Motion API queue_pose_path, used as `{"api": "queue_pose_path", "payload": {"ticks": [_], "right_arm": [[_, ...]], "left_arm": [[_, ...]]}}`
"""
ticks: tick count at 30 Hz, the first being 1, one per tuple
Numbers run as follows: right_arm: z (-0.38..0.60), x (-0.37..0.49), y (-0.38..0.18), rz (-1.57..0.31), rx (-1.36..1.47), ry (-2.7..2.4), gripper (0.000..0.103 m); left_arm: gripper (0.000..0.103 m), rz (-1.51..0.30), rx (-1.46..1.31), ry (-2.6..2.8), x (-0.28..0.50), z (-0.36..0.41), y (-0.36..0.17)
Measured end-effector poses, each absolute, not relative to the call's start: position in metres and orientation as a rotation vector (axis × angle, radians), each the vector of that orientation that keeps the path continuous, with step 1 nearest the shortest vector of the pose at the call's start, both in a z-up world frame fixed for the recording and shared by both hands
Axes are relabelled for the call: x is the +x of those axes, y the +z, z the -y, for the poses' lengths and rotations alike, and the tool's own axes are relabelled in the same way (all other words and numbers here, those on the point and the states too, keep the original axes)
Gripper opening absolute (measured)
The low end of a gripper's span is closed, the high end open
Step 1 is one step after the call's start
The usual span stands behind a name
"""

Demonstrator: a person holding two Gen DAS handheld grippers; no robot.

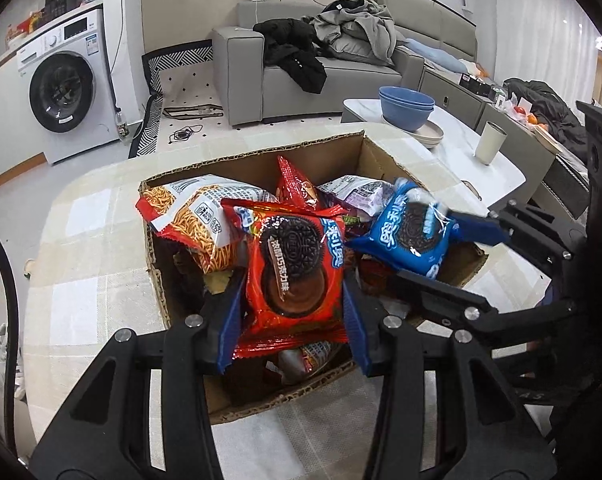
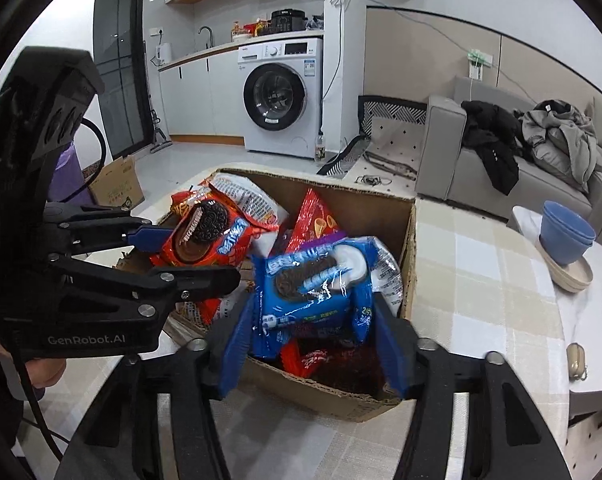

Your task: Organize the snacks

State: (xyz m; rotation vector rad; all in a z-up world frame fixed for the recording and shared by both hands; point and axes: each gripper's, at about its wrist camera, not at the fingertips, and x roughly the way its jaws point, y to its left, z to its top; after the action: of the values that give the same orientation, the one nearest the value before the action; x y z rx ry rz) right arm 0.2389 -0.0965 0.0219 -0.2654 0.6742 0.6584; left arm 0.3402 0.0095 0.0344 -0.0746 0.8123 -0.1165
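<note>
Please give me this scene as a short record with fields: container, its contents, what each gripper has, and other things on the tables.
container: open cardboard box on a checked tablecloth
contents: many snack packs, among them a noodle snack bag
left gripper: shut on red Oreo pack, over the box
right gripper: blue Oreo pack between its jaws; grip unclear
other things: blue bowls, cup

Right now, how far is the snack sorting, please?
Done: several packets already lie in the cardboard box. In hand: the left gripper clamps the red Oreo pack over the box; the blue Oreo pack sits between the right gripper pads, grip unclear. Left: both packs are not set down yet.
</note>
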Motion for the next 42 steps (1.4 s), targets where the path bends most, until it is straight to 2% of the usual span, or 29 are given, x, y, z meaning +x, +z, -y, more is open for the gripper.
{"api": "queue_pose_path", "payload": {"ticks": [1, 3, 4, 6, 10, 12, 15, 29, 42], "right_arm": [[0.100, 0.236, 0.025, -0.654, -0.260, 0.656, 0.066], [0.105, 0.232, 0.029, -0.640, -0.240, 0.658, 0.068], [0.109, 0.231, 0.032, -0.632, -0.228, 0.651, 0.072], [0.117, 0.227, 0.037, -0.616, -0.207, 0.639, 0.080], [0.134, 0.222, 0.044, -0.596, -0.159, 0.615, 0.093], [0.141, 0.218, 0.046, -0.591, -0.139, 0.606, 0.099], [0.149, 0.210, 0.049, -0.575, -0.101, 0.613, 0.102], [0.170, 0.173, 0.046, -0.519, -0.018, 0.660, 0.102], [0.188, 0.141, 0.033, -0.457, -0.001, 0.667, 0.103]], "left_arm": [[0.045, -0.812, -0.076, -0.116, 0.339, -0.010, 0.036], [0.060, -0.803, -0.092, -0.117, 0.335, -0.015, 0.039], [0.064, -0.794, -0.104, -0.117, 0.332, -0.017, 0.040], [0.083, -0.779, -0.121, -0.114, 0.326, -0.020, 0.045], [0.086, -0.750, -0.146, -0.095, 0.310, -0.029, 0.054], [0.102, -0.735, -0.152, -0.081, 0.299, -0.032, 0.059], [0.102, -0.694, -0.149, -0.061, 0.279, -0.034, 0.066], [0.102, -0.607, -0.084, -0.002, 0.204, -0.019, 0.081], [0.102, -0.557, -0.139, 0.046, 0.171, -0.027, 0.057]]}}
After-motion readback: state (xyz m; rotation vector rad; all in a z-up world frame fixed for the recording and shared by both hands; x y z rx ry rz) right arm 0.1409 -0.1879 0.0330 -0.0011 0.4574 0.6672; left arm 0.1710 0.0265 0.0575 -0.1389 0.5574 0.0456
